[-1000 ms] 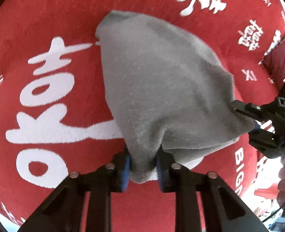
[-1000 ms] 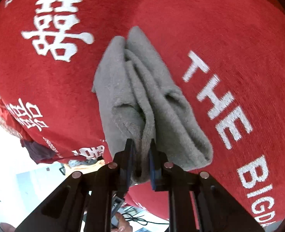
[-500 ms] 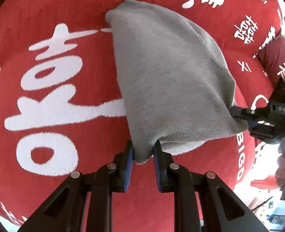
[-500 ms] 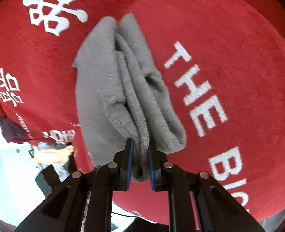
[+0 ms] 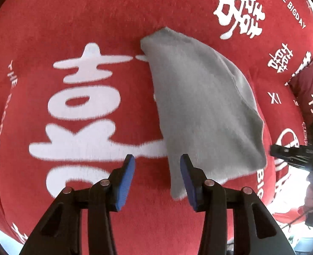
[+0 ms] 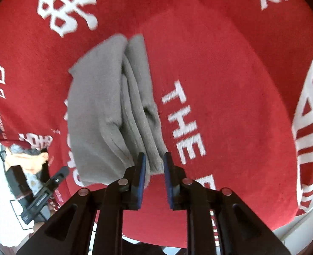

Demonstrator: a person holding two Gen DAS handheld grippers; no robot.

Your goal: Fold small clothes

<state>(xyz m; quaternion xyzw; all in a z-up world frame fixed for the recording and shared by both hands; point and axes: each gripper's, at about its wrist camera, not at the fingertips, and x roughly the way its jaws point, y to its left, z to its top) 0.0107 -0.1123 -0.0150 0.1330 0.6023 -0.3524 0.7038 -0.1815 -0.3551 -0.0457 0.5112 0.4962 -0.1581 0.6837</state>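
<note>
A folded grey garment (image 5: 201, 106) lies on the red cloth (image 5: 92, 17) with white lettering. My left gripper (image 5: 158, 165) hovers over its near corner with its jaws opening. That corner lies just inside the right blue pad (image 5: 187, 170), and no pad presses on it. In the right wrist view the garment (image 6: 97, 110) shows its stacked folds. My right gripper (image 6: 154, 163) stands at its near edge, jaws opening a little. The grey edge sits between the pads, loose. The right gripper (image 5: 292, 153) also shows at the far right of the left wrist view.
The red cloth (image 6: 230, 85) covers the whole work surface and drops off at its edges. A dark red cushion (image 5: 307, 89) with white characters sits at the far right. A person's hand (image 6: 35, 161) on the left gripper's handle shows beyond the cloth's edge.
Both grippers were pinching the garment's near edge; both have let go. The left jaws have spread wide and the corner has dropped flat. The right jaws have parted slightly and lifted.
</note>
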